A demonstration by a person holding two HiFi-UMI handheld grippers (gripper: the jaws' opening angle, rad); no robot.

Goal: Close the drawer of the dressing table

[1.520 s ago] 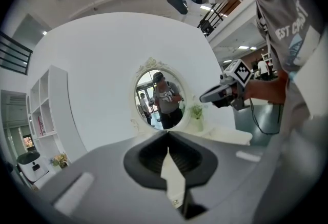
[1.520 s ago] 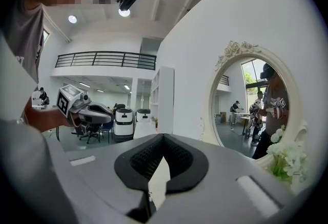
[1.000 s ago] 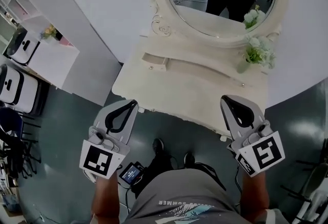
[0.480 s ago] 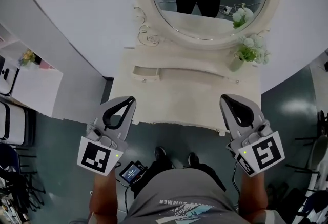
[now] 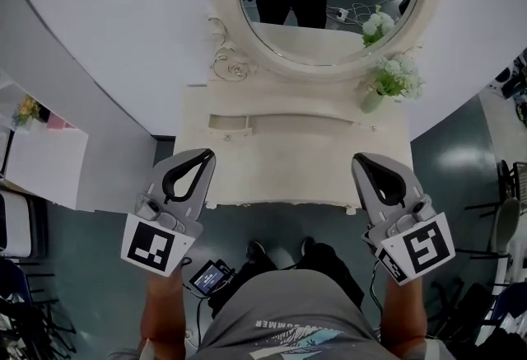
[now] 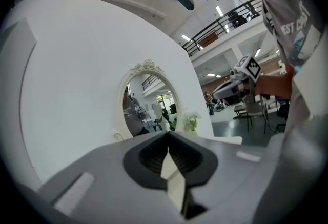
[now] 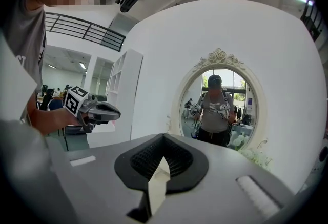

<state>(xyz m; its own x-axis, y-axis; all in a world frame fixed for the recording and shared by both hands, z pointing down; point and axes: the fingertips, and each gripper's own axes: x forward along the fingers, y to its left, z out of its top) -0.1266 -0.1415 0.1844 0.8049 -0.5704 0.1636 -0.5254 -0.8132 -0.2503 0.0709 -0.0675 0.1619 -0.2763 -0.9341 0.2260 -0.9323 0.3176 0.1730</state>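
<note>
**Cream-white dressing table with oval mirror** [image 5: 288, 173]: it stands straight ahead of you at 12 o'clock, its front edge just beyond both grippers.

**Small cream drawer with a round knob** [image 5: 230, 124]: it sits in the raised shelf at the back of the tabletop, toward 11 o'clock. It looks to stand a little proud of the shelf front, so you should count it as open and not yet pushed home.

**Left gripper** [image 5: 204, 159]: at 7 o'clock of the table, its fingers are pressed together tip to tip with nothing between them. It is well apart from the drawer.

**Right gripper** [image 5: 362, 162]: at 5 o'clock, its jaws are likewise together and empty, over the table's front corner.

**White flowers in a pale vase** [image 5: 387, 80]: at 1 o'clock, on the shelf's right end and clear of the drawer.

**Progress**: none of the closing is done. You have squared up to the table, but neither gripper touches anything. What is left is the whole job: reach over the tabletop to 11 o'clock, meet the drawer front and press it flush.
</note>
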